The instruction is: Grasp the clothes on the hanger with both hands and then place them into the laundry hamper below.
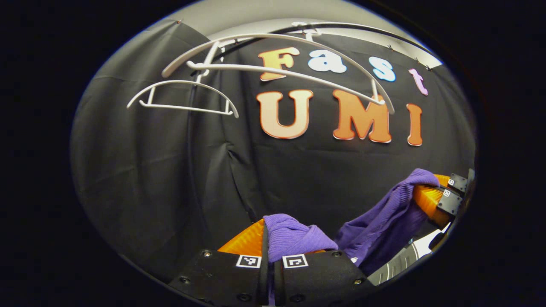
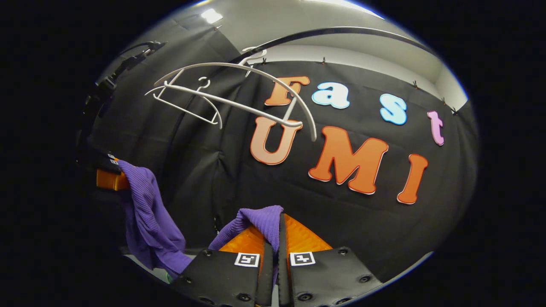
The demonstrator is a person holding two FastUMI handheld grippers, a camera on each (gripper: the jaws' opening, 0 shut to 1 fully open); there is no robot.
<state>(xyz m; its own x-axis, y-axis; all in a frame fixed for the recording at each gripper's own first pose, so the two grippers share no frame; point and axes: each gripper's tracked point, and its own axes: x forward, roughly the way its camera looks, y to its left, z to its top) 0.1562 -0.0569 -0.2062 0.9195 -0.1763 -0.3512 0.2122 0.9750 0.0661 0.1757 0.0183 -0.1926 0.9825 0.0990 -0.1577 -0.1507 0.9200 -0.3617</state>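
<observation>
Black cloth backs bare white hangers (image 1: 183,96) (curved, thin). Ribbed purple garment (image 1: 294,238) is clamped by the left gripper (image 1: 267,238) and right gripper (image 2: 279,234).

Purple ribbed knit garment (image 1: 294,236), soft and matt, pinched between ridged orange plastic fingers (image 1: 245,241) of the left gripper (image 1: 268,238); same knit cloth (image 2: 264,221) clamped in the right gripper (image 2: 279,232). Matt black gripper housings (image 2: 239,277) with dull screw heads. Smooth, slightly glossy white plastic hangers (image 1: 277,70). Matt, creased black cloth wall (image 1: 149,170).
</observation>
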